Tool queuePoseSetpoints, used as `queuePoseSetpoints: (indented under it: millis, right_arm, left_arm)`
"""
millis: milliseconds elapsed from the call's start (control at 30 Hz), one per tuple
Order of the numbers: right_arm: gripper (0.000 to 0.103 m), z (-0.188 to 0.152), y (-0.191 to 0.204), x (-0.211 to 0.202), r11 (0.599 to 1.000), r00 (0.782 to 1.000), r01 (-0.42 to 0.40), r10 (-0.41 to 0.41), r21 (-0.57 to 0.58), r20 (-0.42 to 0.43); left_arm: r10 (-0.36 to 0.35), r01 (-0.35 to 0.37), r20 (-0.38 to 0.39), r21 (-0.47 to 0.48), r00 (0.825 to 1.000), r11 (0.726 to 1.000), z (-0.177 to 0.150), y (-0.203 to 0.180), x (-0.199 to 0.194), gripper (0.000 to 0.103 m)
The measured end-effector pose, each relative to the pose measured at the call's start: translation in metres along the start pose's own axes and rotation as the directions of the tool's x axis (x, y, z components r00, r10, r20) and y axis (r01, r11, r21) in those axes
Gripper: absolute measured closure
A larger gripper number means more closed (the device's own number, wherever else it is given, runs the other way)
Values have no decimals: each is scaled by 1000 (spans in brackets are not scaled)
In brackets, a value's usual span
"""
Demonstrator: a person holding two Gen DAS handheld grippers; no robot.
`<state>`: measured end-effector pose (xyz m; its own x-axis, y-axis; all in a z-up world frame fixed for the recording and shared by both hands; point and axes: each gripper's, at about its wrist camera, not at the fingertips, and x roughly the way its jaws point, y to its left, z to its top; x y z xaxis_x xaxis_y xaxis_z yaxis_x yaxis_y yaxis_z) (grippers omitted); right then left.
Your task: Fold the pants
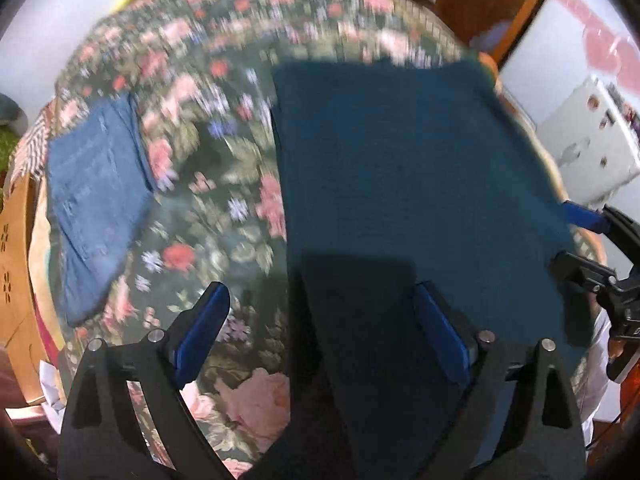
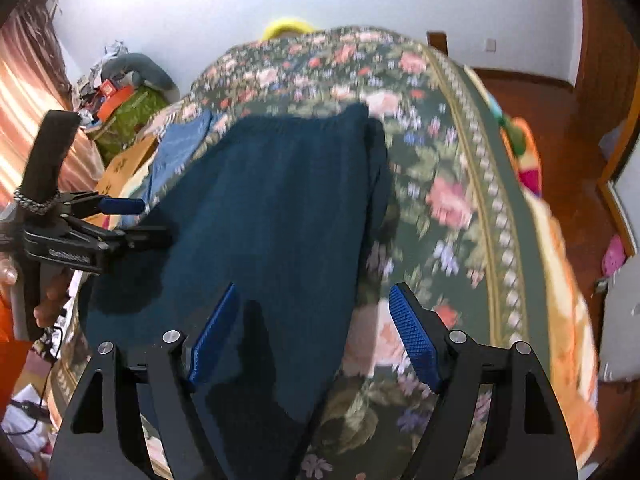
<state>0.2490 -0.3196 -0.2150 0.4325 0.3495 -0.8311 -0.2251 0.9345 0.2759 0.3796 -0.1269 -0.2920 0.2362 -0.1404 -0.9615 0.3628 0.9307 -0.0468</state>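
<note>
A: The left gripper [image 1: 320, 336] has its jaws spread wide, both blue pads bare. Nothing is pinched between them; the near edge of the dark teal pants [image 1: 400, 168] lies below the gap, with 1 pad over the floral bedspread [image 1: 224, 168] and the other over the cloth.

B: And the right gripper [image 2: 316, 340]?

A: Also apart, empty. Its left pad hangs above the pants [image 2: 280, 200], its right pad above the bedspread [image 2: 440, 200] just beside the cloth's edge. Neither pad presses on the fabric.

B: Where do the pants sit overall?

A: Flat on the bed, laid out as 1 broad dark block, the elastic waistband at the far end in the right wrist view. The picture is blurred, so I cannot tell how many layers there are.

B: Can each gripper see the other?

A: Yes. The right gripper [image 1: 580, 240] shows at the right rim of the left view, at the cloth's edge. The left gripper [image 2: 120, 220] shows at the left of the right view, fingers of a hand [image 2: 48, 300] around its handle.

B: Anything else on the bed?

A: A folded pair of blue jeans [image 1: 96, 200], well apart from the teal pants, near the bed's left edge.
</note>
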Motion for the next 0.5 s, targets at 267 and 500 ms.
queuePoseSetpoints:
  millis: [267, 500]
  right_arm:
    - [25, 1, -21, 38, 990, 991, -111, 117, 83, -70]
    - [22, 14, -24, 59, 974, 975, -206, 213, 96, -65]
  left_arm:
    - [-122, 115, -105, -72, 987, 991, 19, 9, 37, 2]
    - [-216, 201, -124, -124, 968, 972, 35, 20, 57, 0]
